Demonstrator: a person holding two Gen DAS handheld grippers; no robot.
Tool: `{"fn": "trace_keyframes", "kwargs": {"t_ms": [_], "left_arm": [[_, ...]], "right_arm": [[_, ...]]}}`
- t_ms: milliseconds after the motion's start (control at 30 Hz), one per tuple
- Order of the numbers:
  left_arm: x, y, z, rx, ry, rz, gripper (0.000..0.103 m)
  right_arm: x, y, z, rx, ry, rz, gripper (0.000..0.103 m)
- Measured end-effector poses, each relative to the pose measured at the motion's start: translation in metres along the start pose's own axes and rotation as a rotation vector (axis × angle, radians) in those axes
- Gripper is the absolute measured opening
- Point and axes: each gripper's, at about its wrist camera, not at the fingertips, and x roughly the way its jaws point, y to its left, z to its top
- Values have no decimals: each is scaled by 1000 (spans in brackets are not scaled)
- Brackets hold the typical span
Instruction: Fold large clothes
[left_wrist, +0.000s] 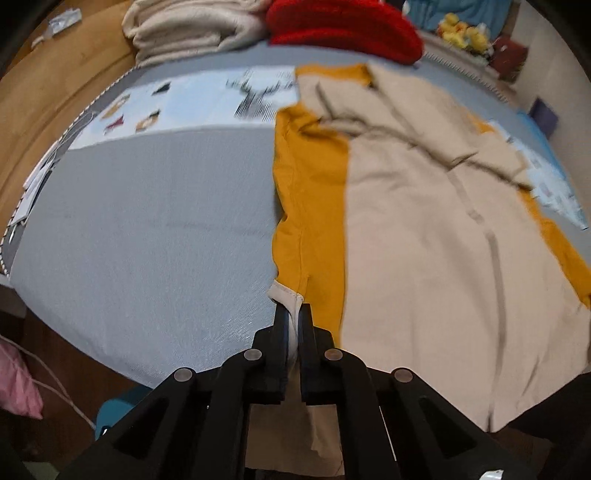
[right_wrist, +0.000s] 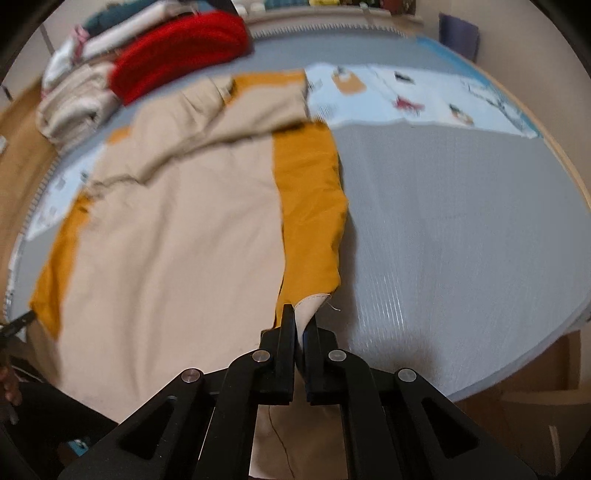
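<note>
- Left gripper, at the bottom centre of its own view, clamped on a beige hem corner of the two-tone garment; cloth pinched between the two black fingers, with more beige fabric hanging down behind them.
- Right gripper, bottom centre of its view, likewise closed on the opposite hem corner, a loose thread trailing just beside it.
- Both grips at the near edge of the garment, one at each bottom corner, probably so the hem can be lifted evenly and carried toward the collar for a crosswise fold.
- Garment itself spread over the grey mattress, beige in the middle with mustard-yellow panels down each side; sleeves seemingly already folded in across the upper part, toward the top of each frame.
- Near edge of the garment overhanging the bed edge toward the camera, which likely gives the fingers room to close around the hem.
- Light-blue printed sheet lying flat under the far end of the garment, in the upper part of both views.
- Red knitted item and a stack of folded cream clothes at the far edge of the bed, well apart from the working area, presumably set there as finished pieces.
- Both views blurred, so fine detail uncertain.
</note>
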Motion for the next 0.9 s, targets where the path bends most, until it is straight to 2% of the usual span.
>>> {"fn": "trace_keyframes", "kwargs": {"t_ms": [233,500,667,900], "left_arm": [[-52,-4,9,21,-95,-75,3],[-85,-7,0,20,-114,-151,2],[-103,-5,-19,1,-108,-189,2],[-132,0,-45,-28,-102,-191,2]], "right_arm": [[-59,-12,6,15,-89,79,3],[-107,-13,6,-6,-157,123,3],[-134,-15,-13,-21,-187,157,3],[-178,-24,-61,-19,-239,224,3]]}}
